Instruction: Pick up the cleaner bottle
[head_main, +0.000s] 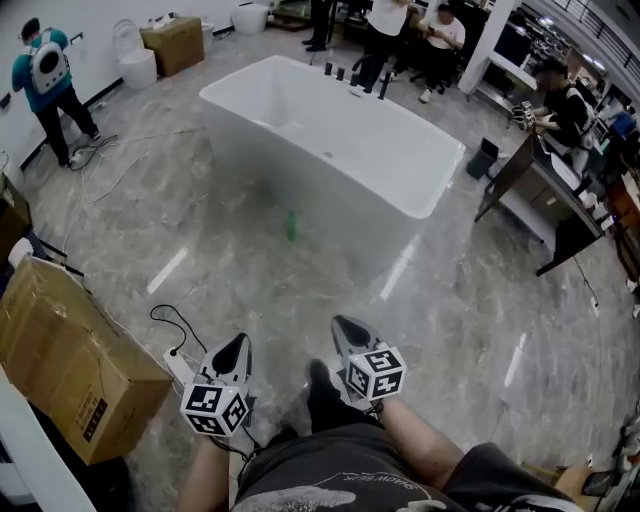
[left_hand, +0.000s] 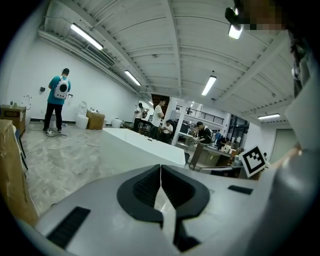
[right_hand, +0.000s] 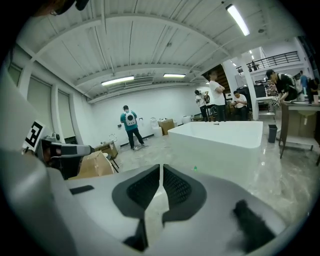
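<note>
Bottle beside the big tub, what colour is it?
The bottle is green; the head view shows it best.

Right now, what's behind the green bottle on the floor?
The bottle stands before the side wall of the white tub. Beyond the tub, people stand and sit. The tub hides whatever lies just past it, and whether bottle and wall touch is unclear.

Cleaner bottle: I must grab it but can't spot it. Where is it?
In the head view, the green cleaner bottle stands centre frame on the floor, beside the white bathtub's near wall.
</note>
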